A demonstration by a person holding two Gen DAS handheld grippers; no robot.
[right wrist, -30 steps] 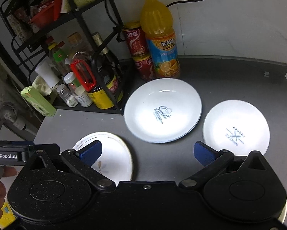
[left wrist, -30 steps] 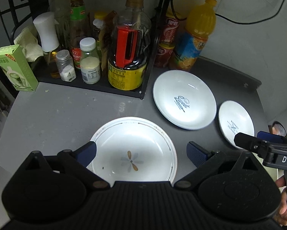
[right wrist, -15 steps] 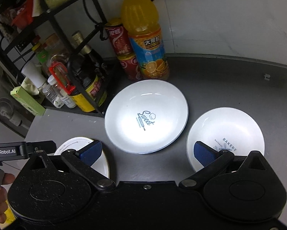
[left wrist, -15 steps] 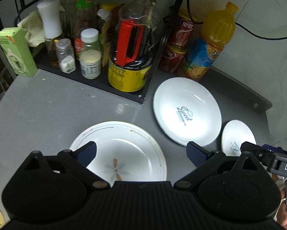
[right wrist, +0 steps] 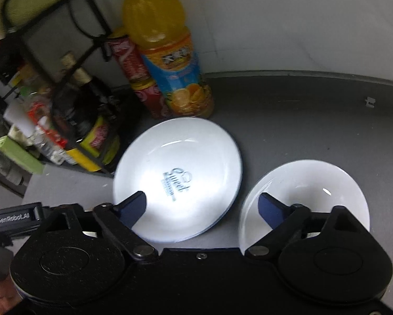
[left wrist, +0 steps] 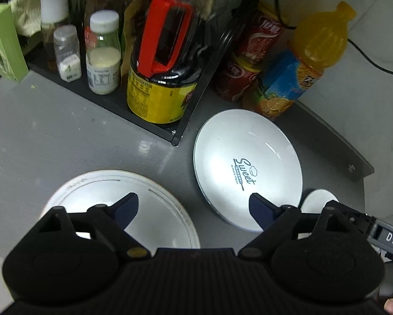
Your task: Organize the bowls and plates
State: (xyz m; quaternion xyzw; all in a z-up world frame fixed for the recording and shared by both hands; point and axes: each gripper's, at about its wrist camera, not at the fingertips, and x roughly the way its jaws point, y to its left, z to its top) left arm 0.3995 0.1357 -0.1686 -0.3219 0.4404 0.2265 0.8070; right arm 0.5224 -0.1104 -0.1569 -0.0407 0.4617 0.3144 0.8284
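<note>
Three white dishes lie on the grey counter. A large rimmed plate [left wrist: 144, 210] lies under my left gripper [left wrist: 194, 207], which is open and empty above it. A "Sweet" plate [left wrist: 249, 162] lies in the middle and also shows in the right wrist view [right wrist: 180, 173]. A small white bowl [right wrist: 309, 183] lies at the right, and a sliver of it shows in the left wrist view [left wrist: 318, 199]. My right gripper [right wrist: 201, 204] is open and empty, its right finger over the bowl's near rim.
A black rack [left wrist: 154, 128] with sauce bottles and jars stands at the back left. An orange juice bottle [right wrist: 167, 50] and red cans [right wrist: 133, 65] stand behind the "Sweet" plate. The counter has a raised back edge [right wrist: 301, 74]. A green box [left wrist: 2, 44] stands far left.
Both grippers have moved forward and lower toward the dishes. The left one now hangs over the rimmed plate; the right one has shifted right over the small bowl's near rim.
</note>
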